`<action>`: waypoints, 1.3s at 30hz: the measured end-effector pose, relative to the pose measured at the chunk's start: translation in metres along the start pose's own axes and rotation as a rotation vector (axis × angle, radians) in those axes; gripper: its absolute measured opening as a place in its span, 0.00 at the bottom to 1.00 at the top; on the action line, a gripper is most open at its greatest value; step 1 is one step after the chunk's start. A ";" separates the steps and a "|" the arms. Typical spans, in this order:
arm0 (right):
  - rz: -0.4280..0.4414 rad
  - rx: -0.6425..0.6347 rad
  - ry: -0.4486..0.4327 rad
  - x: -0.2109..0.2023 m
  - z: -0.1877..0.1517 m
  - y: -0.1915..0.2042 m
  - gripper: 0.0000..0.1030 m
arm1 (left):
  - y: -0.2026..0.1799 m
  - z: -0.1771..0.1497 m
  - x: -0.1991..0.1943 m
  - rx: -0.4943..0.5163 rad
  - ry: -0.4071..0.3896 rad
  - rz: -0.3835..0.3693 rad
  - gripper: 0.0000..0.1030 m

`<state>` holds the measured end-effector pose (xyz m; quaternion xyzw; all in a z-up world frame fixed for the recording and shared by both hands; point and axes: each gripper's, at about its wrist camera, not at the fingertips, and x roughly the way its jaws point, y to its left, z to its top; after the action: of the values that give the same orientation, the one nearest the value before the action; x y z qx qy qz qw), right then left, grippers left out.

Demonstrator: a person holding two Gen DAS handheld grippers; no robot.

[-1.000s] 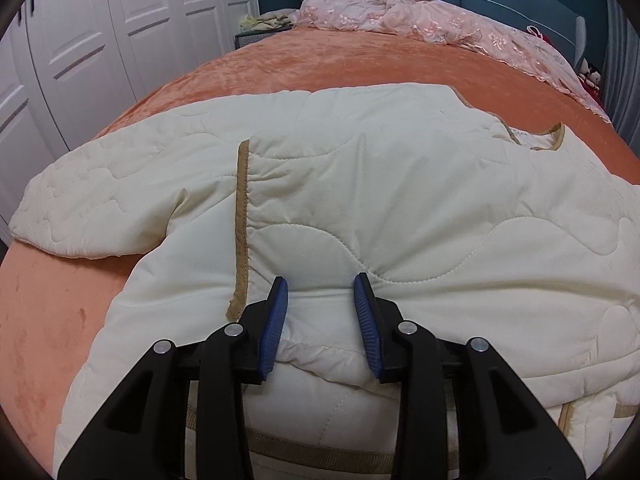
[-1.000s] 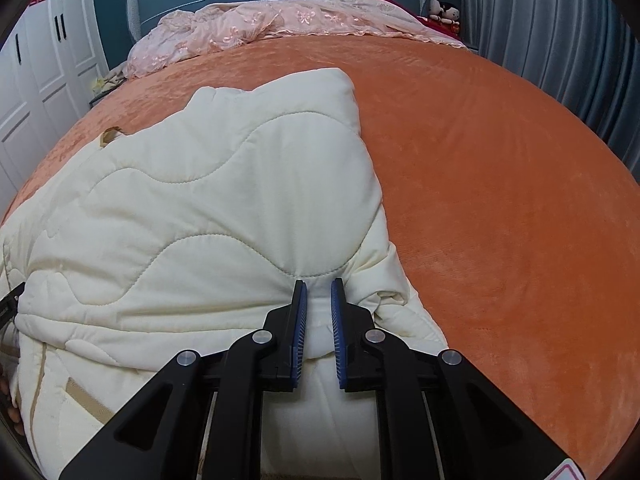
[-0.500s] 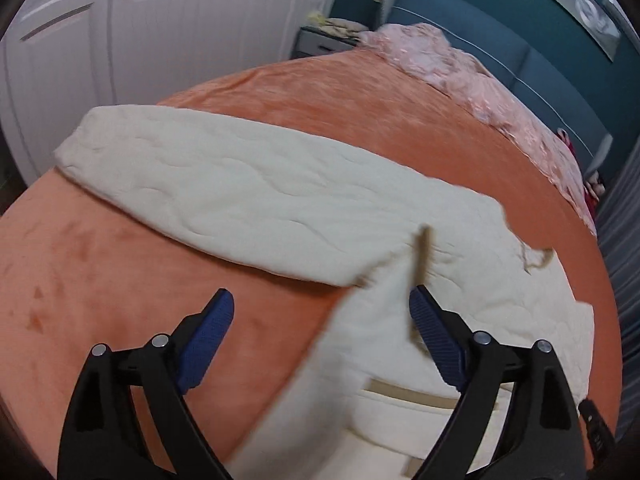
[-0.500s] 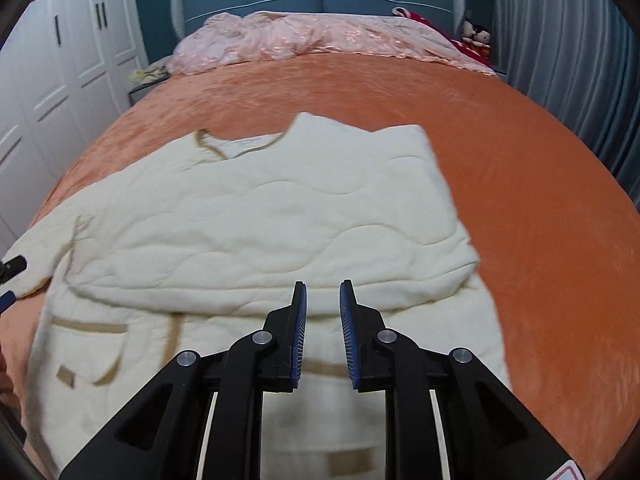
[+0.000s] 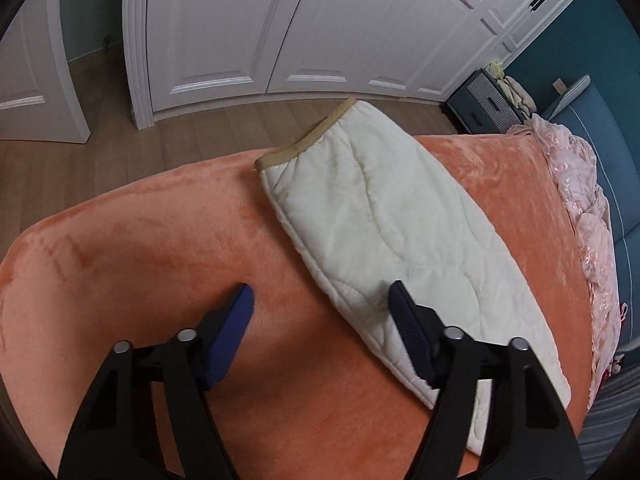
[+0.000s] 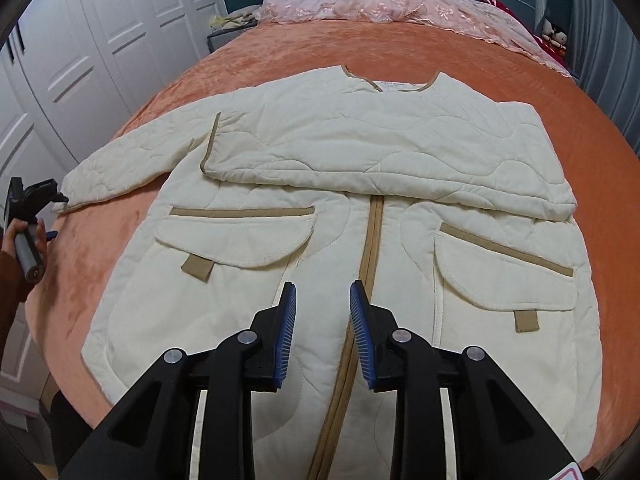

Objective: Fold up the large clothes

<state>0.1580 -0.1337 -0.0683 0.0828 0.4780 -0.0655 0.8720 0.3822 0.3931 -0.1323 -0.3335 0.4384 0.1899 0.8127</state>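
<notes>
Jacket (image 6: 340, 200), cream and quilted with tan trim, lies front-up on the orange bedspread (image 6: 520, 64), one sleeve folded across its chest. Nearest in the right wrist view, the right gripper (image 6: 323, 334) points steeply down over the tan centre placket, blue pads parted and widening with nothing between them. At nine o'clock a hand (image 6: 24, 236) grips the left gripper's handle by the outstretched sleeve's cuff, its fingers cut off by the frame edge. In the left wrist view the left gripper (image 5: 320, 308) tilts down over the bedspread, jaws spread but narrowing, empty, the sleeve (image 5: 384, 216) running from five o'clock to twelve, its edge partly hidden behind the right-hand finger. Farthest stand white wardrobe doors (image 5: 248, 28)
</notes>
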 end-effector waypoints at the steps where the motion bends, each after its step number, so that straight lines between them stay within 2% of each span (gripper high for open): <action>1: -0.003 0.003 0.001 -0.001 0.000 -0.003 0.28 | -0.006 0.001 0.002 0.014 0.014 -0.035 0.32; 2: -0.007 0.006 0.000 -0.003 0.000 -0.005 0.28 | -0.015 0.002 0.004 0.026 0.036 -0.060 0.12; 3: -0.012 0.008 -0.003 -0.005 0.000 -0.007 0.28 | -0.022 0.002 0.001 0.044 0.034 -0.052 0.09; 6: -0.019 0.026 -0.011 -0.009 0.002 -0.017 0.28 | -0.058 -0.003 -0.032 0.147 -0.032 -0.111 0.05; 10: -0.015 0.045 -0.024 -0.014 0.002 -0.030 0.28 | -0.149 -0.035 -0.110 0.379 -0.146 -0.245 0.04; 12: -0.014 0.068 -0.034 -0.017 0.000 -0.040 0.28 | -0.202 -0.066 -0.151 0.500 -0.177 -0.347 0.04; 16: -0.006 0.138 -0.054 -0.026 -0.006 -0.069 0.28 | -0.299 -0.163 -0.217 0.715 -0.164 -0.551 0.04; 19: -0.030 0.161 -0.071 -0.033 -0.012 -0.093 0.28 | -0.350 -0.250 -0.239 0.828 -0.070 -0.667 0.05; 20: -0.044 0.163 -0.077 -0.036 -0.014 -0.102 0.28 | -0.361 -0.277 -0.239 0.854 -0.034 -0.683 0.06; 22: -0.068 0.174 -0.084 -0.040 -0.018 -0.120 0.28 | -0.375 -0.332 -0.232 0.886 0.033 -0.687 0.11; 23: -0.077 0.183 -0.088 -0.042 -0.020 -0.130 0.28 | -0.377 -0.355 -0.225 0.886 0.075 -0.679 0.28; 24: -0.085 0.194 -0.091 -0.043 -0.021 -0.139 0.31 | -0.377 -0.376 -0.218 0.877 0.121 -0.674 0.59; 25: -0.090 0.206 -0.095 -0.044 -0.023 -0.147 0.34 | -0.372 -0.394 -0.209 0.856 0.161 -0.662 0.73; 26: -0.094 0.219 -0.101 -0.045 -0.024 -0.156 0.39 | -0.366 -0.407 -0.202 0.827 0.191 -0.653 0.78; 27: -0.097 0.232 -0.108 -0.046 -0.024 -0.163 0.42 | -0.359 -0.417 -0.196 0.809 0.217 -0.659 0.78; 29: -0.086 0.264 -0.118 -0.046 -0.024 -0.175 0.45 | -0.347 -0.424 -0.184 0.802 0.263 -0.650 0.78; 31: -0.062 0.291 -0.126 -0.043 -0.018 -0.184 0.45 | -0.334 -0.412 -0.171 0.780 0.256 -0.609 0.78; 34: -0.015 0.339 -0.143 -0.033 -0.001 -0.197 0.46 | -0.308 -0.373 -0.143 0.699 0.232 -0.506 0.78; 36: 0.025 0.388 -0.149 -0.021 0.013 -0.205 0.46 | -0.289 -0.340 -0.121 0.610 0.233 -0.436 0.77; 39: 0.045 0.440 -0.145 0.002 0.037 -0.215 0.46 | -0.264 -0.288 -0.089 0.460 0.239 -0.373 0.77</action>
<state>0.1475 -0.3512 -0.0677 0.2766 0.3862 -0.1547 0.8662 0.3236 0.0014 -0.0720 -0.2355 0.4935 -0.1070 0.8304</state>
